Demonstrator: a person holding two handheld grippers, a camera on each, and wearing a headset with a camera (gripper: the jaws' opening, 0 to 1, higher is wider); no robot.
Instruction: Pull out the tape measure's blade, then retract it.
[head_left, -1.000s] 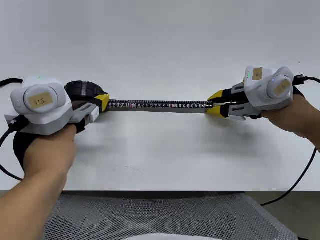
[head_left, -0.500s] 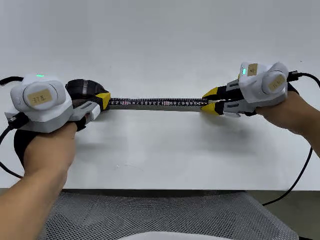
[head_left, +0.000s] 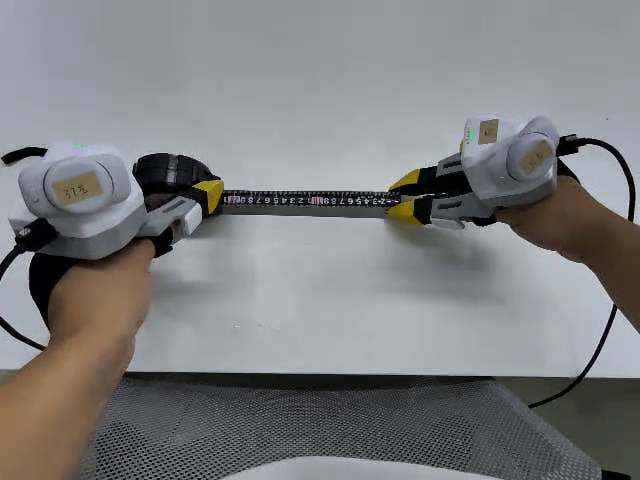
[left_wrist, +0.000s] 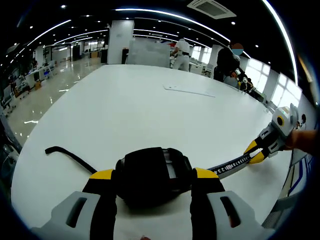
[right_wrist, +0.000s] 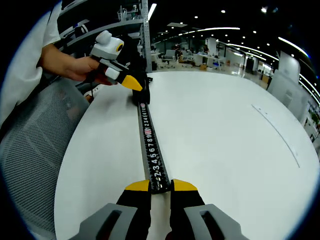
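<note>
- Closest to me is a grey mesh chair seat (head_left: 300, 425), just under the front edge of the white flat desk (head_left: 320, 320).
- My left gripper (left_wrist: 154, 174) is closed on the round black plastic tape measure case (head_left: 165, 175), with one jaw on each side of it. The case is at the left of the desk.
- The case looks hard and chunky, so I think it is a safe place to squeeze. I guess it has a bit of weight.
- The thin black metal blade with white numbers (head_left: 310, 199) runs out of the case to the right, low over the desk. I cannot tell if it touches the desk.
- My right gripper (right_wrist: 160, 186) is pinched shut on the far end of the blade, where the small numbers begin.
- I think the blade is stiff along its length, but thin, bendy and a bit slippery. Its spring may tug it back. The tip looks like the best place to hold, flat between the jaws.
- Farther off, a thin black cable (left_wrist: 65, 152) lies on the desk, away from the case.
</note>
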